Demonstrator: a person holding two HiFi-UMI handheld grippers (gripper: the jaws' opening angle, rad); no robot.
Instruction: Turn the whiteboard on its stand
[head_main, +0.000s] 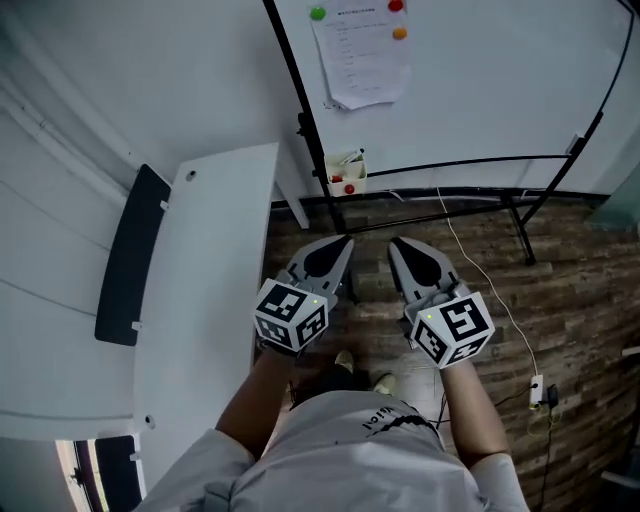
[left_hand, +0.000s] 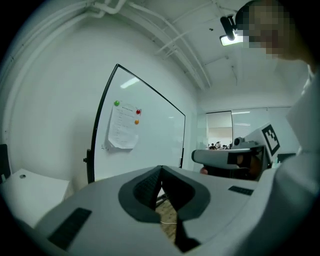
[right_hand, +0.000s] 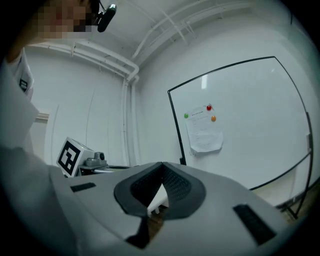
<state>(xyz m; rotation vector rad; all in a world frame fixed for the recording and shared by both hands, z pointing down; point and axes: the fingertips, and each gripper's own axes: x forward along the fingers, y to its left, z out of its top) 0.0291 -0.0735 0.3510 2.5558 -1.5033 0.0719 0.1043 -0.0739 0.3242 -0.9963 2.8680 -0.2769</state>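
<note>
**Wood-plank floor (head_main: 570, 300), whiteboard (head_main: 480, 90) untouched**

White walls and brown planks surround the whiteboard, upright on its black stand (head_main: 523, 222) ahead of the person. A white bench (head_main: 205, 300) lies to its left. Left gripper (head_main: 344, 243) and right gripper (head_main: 394, 243) hover side by side, apart from the board, jaws closed on nothing. A paper sheet (head_main: 362, 55) hangs under coloured magnets (head_main: 318, 13).

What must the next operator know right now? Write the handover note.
Left tool: shut, empty.
Right tool: shut, empty.
Both are held side by side over the floor, short of the whiteboard, touching nothing.
The whiteboard is ahead on its stand, with a paper sheet on it.
Done: nothing visible yet.
Left: reach the whiteboard, take hold and turn it.
</note>
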